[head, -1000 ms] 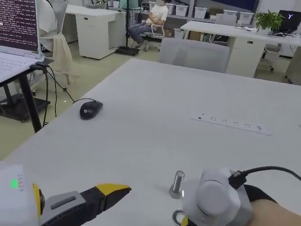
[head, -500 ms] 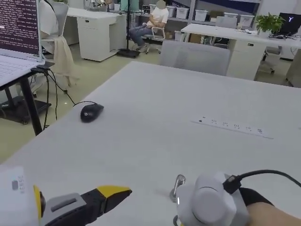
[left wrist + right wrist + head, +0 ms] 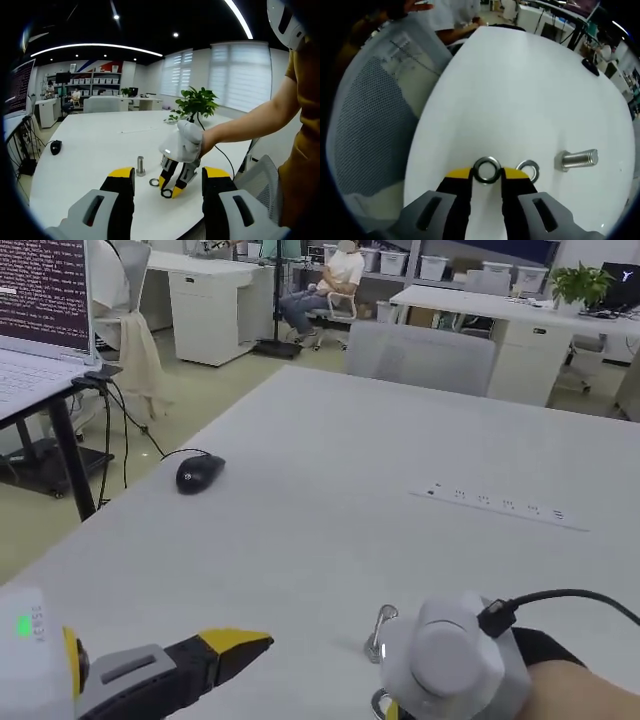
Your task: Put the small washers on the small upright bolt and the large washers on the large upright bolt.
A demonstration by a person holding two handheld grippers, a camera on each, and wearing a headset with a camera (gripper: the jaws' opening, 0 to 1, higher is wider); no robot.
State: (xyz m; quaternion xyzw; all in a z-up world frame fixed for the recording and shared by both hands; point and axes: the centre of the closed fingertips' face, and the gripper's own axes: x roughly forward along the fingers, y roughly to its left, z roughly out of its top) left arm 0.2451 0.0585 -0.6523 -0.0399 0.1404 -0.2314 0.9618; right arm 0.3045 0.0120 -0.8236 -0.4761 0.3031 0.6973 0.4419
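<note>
Our right gripper [image 3: 486, 174] pinches a washer [image 3: 486, 169] by its rim, tips nearly closed. Our left gripper [image 3: 168, 172] gapes empty. A second washer [image 3: 528, 169] lies just beside the tips, with the upright bolt [image 3: 576, 160] just past it. We judge the thin grip could slip, or a nudge could topple the bolt. Beyond is the smooth white table [image 3: 520, 90], a mouse [image 3: 200, 473] and office desks [image 3: 480, 315].

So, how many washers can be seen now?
2. One washer is gripped by the right gripper; the other washer lies on the table beside the upright bolt. More may be hidden behind the right gripper.
</note>
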